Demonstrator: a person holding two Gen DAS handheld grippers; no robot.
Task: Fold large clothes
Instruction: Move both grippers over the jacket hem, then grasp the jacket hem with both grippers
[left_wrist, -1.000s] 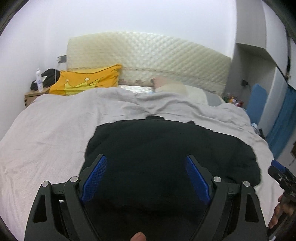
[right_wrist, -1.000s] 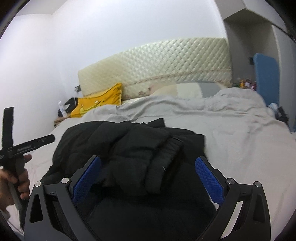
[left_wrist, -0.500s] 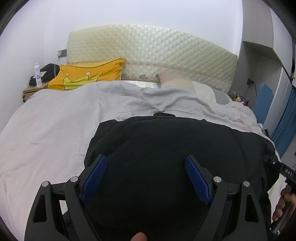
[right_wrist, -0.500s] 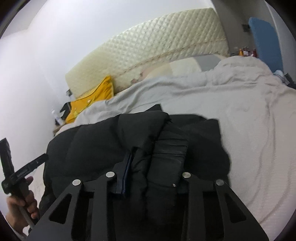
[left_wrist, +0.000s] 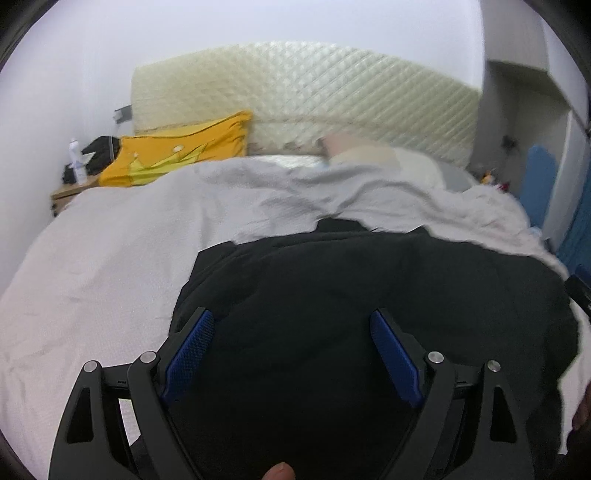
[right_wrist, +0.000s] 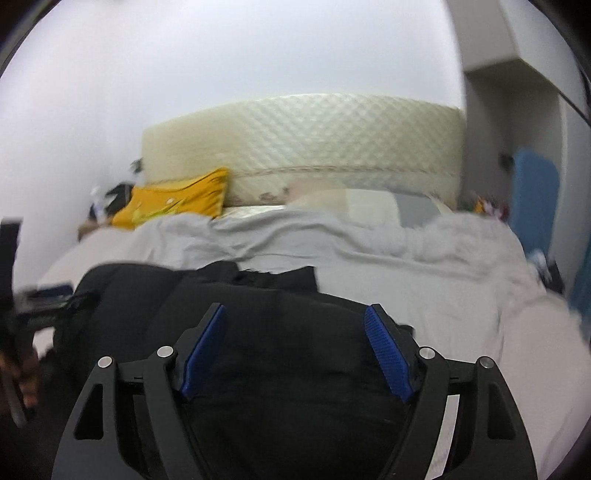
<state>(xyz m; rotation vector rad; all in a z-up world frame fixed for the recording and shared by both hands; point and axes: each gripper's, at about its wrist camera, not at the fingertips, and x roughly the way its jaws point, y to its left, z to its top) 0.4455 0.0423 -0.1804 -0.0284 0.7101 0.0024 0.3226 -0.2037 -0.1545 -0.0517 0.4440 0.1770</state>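
Note:
A big black jacket (left_wrist: 369, 295) lies bunched on the grey bed cover (left_wrist: 110, 266). My left gripper (left_wrist: 291, 314) hovers just over its near left part, open, the blue pads (left_wrist: 188, 350) wide apart with only flat fabric under the gap. In the right wrist view the jacket (right_wrist: 147, 295) fills the lower middle. My right gripper (right_wrist: 295, 308) is over its right part with the jaws opening. Black cloth lies below the gap and the pads (right_wrist: 388, 350) do not press on it. The left gripper's body (right_wrist: 11, 258) shows blurred at the left edge.
A quilted cream headboard (left_wrist: 314, 92) stands at the far end, with a yellow pillow (left_wrist: 177, 155) and pale pillows (left_wrist: 369, 155) before it. A nightstand (left_wrist: 70, 188) with a white bottle (left_wrist: 75, 155) is far left. Blue items (left_wrist: 539, 177) stand beside the bed's right side.
Half a second ago the right gripper was shut on a fold of the jacket; it has let go and its jaws stand apart again. The left gripper came lower over the jacket, still open.

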